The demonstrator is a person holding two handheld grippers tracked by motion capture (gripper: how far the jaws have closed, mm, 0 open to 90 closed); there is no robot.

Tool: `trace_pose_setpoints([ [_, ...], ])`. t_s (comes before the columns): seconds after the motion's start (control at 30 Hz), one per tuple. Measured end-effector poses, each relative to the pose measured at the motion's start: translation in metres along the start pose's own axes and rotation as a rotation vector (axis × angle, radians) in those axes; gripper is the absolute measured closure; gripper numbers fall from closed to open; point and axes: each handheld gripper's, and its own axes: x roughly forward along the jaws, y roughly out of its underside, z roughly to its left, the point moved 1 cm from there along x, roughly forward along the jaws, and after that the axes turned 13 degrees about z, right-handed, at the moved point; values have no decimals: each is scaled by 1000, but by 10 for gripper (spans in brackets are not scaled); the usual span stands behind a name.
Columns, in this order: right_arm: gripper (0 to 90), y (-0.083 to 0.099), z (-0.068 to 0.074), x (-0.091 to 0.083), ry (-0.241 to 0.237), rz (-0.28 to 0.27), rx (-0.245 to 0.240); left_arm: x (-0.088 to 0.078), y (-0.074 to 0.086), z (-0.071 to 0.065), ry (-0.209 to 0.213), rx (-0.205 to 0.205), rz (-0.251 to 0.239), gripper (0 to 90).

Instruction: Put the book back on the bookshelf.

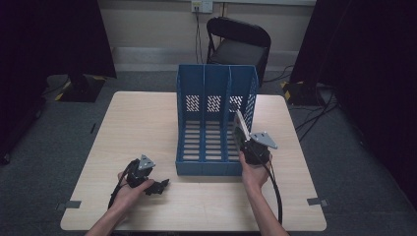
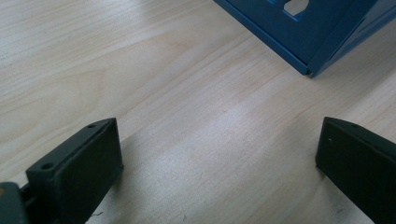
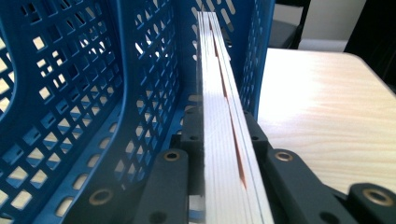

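Right gripper (image 3: 219, 154) clamped edge-on around a thin book (image 3: 223, 140), centre frame, over the blue file rack's (image 1: 215, 123) rightmost slot. Could snag on the perforated divider (image 3: 154, 79) if tilted. Left gripper (image 2: 215, 172) spread wide, idle, lower left.

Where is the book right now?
In the high view, the book stands on edge in the blue file rack's rightmost compartment, clamped by the right claw.
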Motion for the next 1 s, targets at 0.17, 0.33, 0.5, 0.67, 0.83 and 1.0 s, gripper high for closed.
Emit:
trace_pose_setpoints([
  [0.17, 764, -1, 1, 1, -13, 9, -27, 0, 0, 0, 1, 1, -1, 0],
  [0.33, 705, -3, -2, 1, -43, 14, -24, 0, 0, 0, 1, 1, 0, 0],
  [0.5, 692, -4, -2, 1, -53, 22, -33, 0, 0, 0, 1, 1, 0, 0],
  [0.67, 765, -5, -1, 2, -17, 41, -40, 0, 0, 0, 1, 1, 0, 0],
  [0.83, 769, -4, 1, 2, 15, 27, -12, 0, 0, 0, 1, 1, 0, 0],
  [1.0, 769, -2, 4, 2, 83, 1, 22, 0, 0, 0, -1, 3, -1, 1],
])
